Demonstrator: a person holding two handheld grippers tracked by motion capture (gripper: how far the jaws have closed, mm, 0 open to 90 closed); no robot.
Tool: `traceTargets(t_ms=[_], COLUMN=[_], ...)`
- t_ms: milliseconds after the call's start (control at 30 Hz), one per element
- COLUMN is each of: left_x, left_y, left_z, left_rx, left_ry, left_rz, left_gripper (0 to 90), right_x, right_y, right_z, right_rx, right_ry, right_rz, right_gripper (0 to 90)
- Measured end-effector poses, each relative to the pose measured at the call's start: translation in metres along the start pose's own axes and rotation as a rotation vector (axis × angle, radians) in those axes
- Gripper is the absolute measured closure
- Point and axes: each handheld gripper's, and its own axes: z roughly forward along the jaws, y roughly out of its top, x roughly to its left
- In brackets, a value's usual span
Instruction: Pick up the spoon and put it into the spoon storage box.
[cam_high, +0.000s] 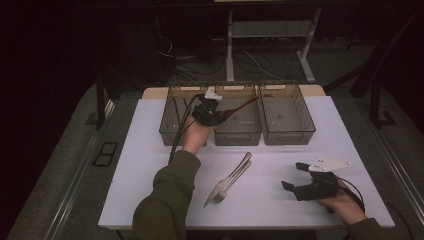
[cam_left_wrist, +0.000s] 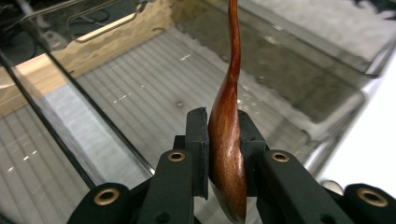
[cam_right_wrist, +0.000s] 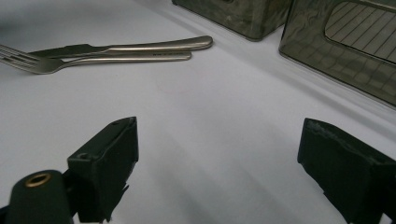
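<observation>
Two pads of the left hand-held gripper clamp the wooden spoon.

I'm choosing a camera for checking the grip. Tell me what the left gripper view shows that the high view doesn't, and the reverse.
Left gripper view alone: the black pads pressing both sides of the wooden spoon's bowl, and the ribbed floor of the bin beneath.

High view alone: three clear bins in a row, the knife and fork lying together on the white table, and the right gripper open, resting low by the table's near edge.

Both: the left gripper holding the spoon over the middle bin.
</observation>
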Motion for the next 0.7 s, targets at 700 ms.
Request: traceTargets(t_ms=[700], left_x=[-0.002], left_y=[-0.003], left_z=[0.013], left_rx=[0.034], left_ry=[0.015], left_rz=[-0.054], left_gripper=[72.2], right_x=[0.000], right_y=[0.000], right_z=[-0.002], right_rx=[-0.003], right_ry=[-0.002], right_rz=[-0.003], right_gripper=[11.7])
